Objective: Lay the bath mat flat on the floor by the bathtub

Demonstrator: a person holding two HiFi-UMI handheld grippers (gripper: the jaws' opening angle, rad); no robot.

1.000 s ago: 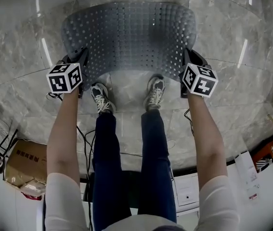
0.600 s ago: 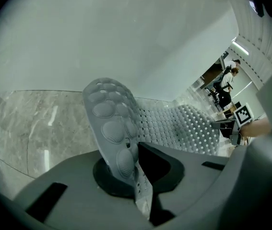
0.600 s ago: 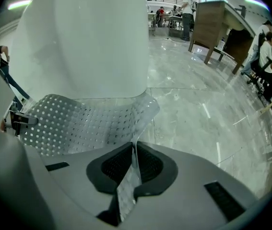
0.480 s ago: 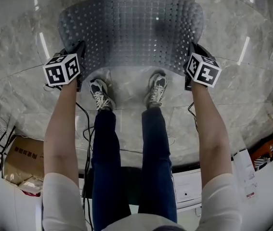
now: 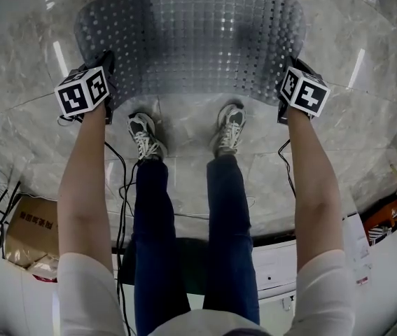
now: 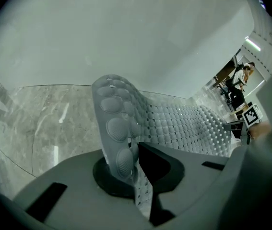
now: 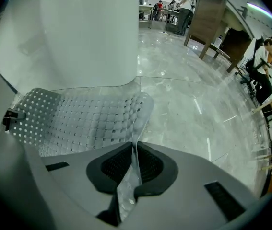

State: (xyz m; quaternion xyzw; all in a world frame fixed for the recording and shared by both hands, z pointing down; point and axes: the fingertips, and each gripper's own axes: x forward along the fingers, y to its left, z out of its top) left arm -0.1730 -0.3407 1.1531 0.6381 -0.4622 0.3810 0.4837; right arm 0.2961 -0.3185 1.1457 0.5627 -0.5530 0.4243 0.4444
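The bath mat is a grey, see-through sheet with rows of holes and suction cups, spread in front of my feet over the marble floor. My left gripper is shut on its near left corner and my right gripper on its near right corner. In the left gripper view the mat curls up out of the left gripper, with the white bathtub wall behind. In the right gripper view the mat's edge is pinched in the right gripper, beside the tub.
My two shoes stand just behind the mat's near edge. Black cables trail on the floor by my left leg. A cardboard box sits at the lower left. Wooden furniture and people stand far off.
Both grippers have moved down and away from me, and further apart, carrying the mat's near corners. The mat now lies wider and flatter over the floor.
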